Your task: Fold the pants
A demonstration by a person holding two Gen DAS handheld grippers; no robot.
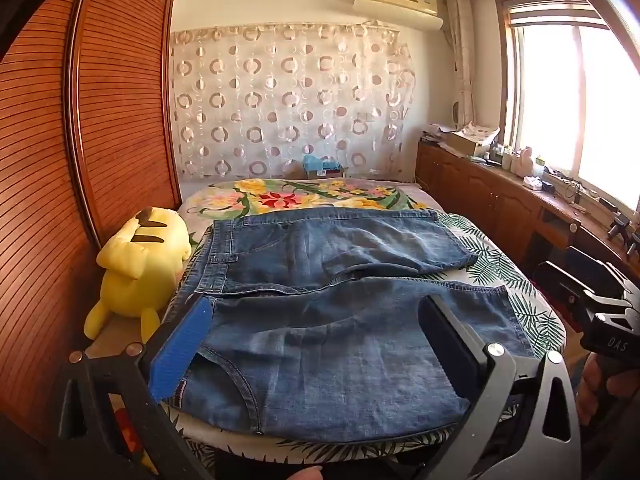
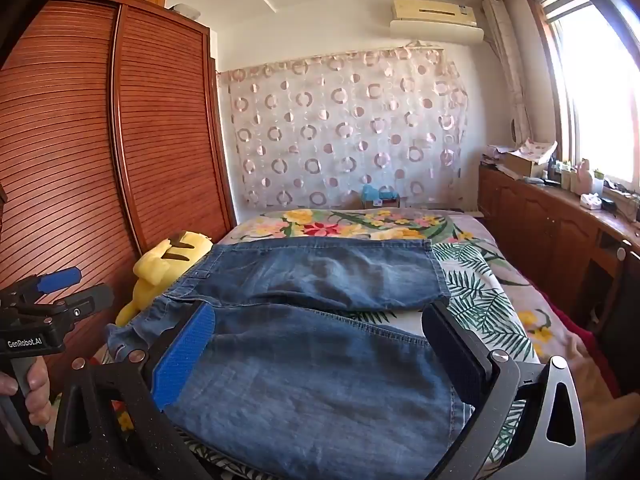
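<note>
The jeans (image 1: 320,312) lie spread flat on the bed (image 1: 516,280), with the waistband to the left and the two legs running to the right. A plush toy (image 1: 140,264) lies just beside the waistband, between the bed and the wardrobe (image 1: 100,120). The curtain (image 1: 288,100) hangs behind the bed. The cabinet (image 1: 480,196) stands along the right, under the window (image 1: 580,100).

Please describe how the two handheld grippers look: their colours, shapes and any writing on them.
Each gripper has a black frame with silver bolts and triangular cut-outs. The left gripper and the right gripper each carry one ribbed blue finger pad and one dark pad. The bodies read "GenRobot.AI" and "DAS". A bare hand grips the handle.
</note>
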